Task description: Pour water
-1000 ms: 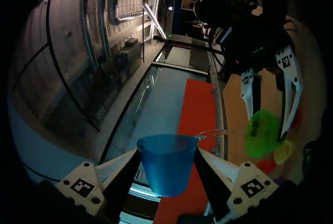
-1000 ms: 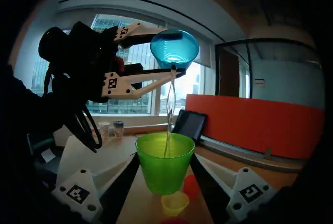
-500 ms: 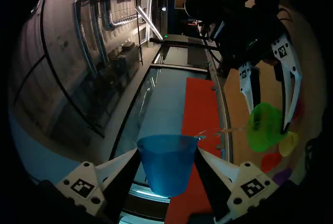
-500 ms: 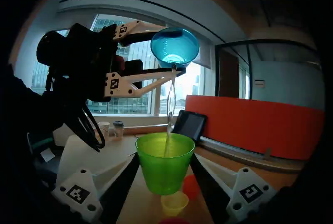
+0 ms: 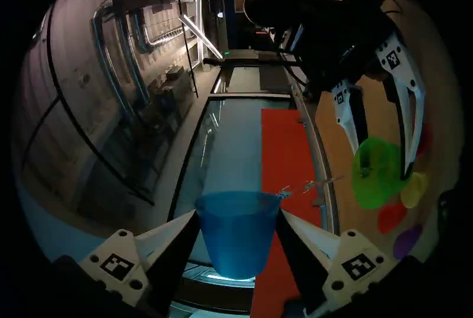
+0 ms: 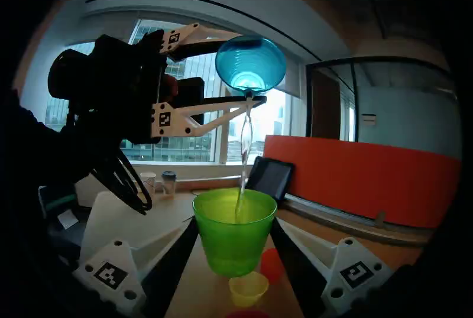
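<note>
Two pairs of jaws each pinch a cup. The left gripper [image 5: 236,218] is closed to cup width on a translucent blue plastic cup [image 5: 236,241], tipped on its side. The right gripper [image 6: 233,223] clamps an upright green plastic cup [image 6: 233,244], with a small yellow cup [image 6: 248,288] just in front. The right gripper view reveals a thin water stream [image 6: 243,152] falling from the blue rim into the green cup. The left gripper view adds ceiling pipes [image 5: 118,70].

**Pour under way**

The left tongs [image 5: 236,218] gripped a blue translucent plastic cup [image 5: 236,244]. A thin water stream [image 5: 307,185] ran from its rim toward a green translucent plastic cup [image 5: 372,175], which was clamped between the right tongs [image 5: 383,163].
</note>
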Demonstrator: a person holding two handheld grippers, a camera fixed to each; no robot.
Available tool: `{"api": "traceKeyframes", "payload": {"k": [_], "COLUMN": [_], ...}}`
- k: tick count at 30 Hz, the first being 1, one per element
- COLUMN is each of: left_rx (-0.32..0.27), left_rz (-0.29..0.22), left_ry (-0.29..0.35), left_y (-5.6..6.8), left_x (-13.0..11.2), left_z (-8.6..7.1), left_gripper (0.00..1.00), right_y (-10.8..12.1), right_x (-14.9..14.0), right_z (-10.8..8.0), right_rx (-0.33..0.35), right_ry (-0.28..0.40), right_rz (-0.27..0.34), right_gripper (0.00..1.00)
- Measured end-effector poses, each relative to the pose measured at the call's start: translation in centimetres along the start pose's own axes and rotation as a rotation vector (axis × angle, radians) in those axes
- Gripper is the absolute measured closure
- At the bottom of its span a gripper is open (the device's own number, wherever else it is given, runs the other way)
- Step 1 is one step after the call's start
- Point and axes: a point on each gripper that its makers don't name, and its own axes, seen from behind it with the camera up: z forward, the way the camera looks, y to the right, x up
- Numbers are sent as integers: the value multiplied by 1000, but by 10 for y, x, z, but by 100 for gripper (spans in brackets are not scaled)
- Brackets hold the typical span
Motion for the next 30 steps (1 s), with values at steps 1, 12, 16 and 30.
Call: {"api": "traceKeyframes", "payload": {"k": [1,12,16,30], "left_rx": [0,2,7,32], "left_rz": [4,81,112,231], "left_ry": [1,12,19,32], "left_y": [0,-1,-3,-4], "left_x": [1,9,12,20], "left_z": [-1,-2,-2,-6], "left_gripper": [14,14,14,14], "right_y": [0,1,2,4], "right_x": [0,0,0,1], "right_z": [0,-1,-1,-2], "right_rx": [0,-4,-5,-10], "right_ry": [0,4,6,12], "right_rz": [0,2,4,9], "right_gripper": [12,12,12,12]}}
